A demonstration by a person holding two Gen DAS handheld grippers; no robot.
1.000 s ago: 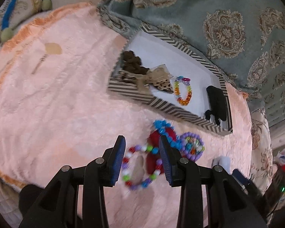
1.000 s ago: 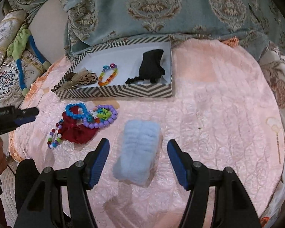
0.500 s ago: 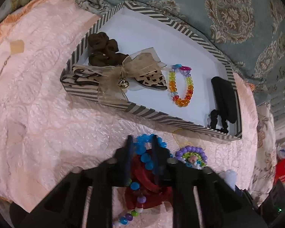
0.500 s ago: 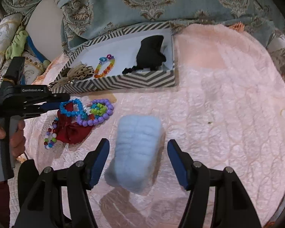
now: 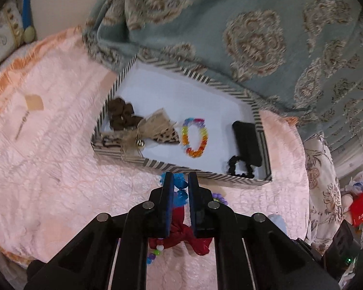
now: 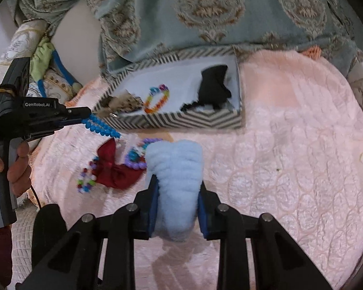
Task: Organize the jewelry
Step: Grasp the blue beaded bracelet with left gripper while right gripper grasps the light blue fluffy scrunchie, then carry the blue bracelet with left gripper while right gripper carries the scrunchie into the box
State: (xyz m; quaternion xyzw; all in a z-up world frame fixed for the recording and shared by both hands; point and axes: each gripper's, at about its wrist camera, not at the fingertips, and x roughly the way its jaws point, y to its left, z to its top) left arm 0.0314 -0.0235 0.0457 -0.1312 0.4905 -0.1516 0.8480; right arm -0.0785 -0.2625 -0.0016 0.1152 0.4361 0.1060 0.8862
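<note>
Left gripper [image 5: 180,188]: clenched on blue bead bracelet [image 6: 101,126], lifted clear of pink cover [image 6: 290,145] in front of striped box [image 6: 181,119]. Right gripper [image 6: 177,188]: jaws closing, pads pressing pale blue fluffy scrunchie [image 6: 175,164] lying on cover.

Left wrist camera looks steeply down along its hand-held gripper [image 5: 181,184] at the striped box [image 5: 232,177] — close in. Right wrist camera, further right, angles down too — both share that box, the rainbow bracelet [image 6: 156,98] and the pink bedspread [image 6: 290,145].
</note>
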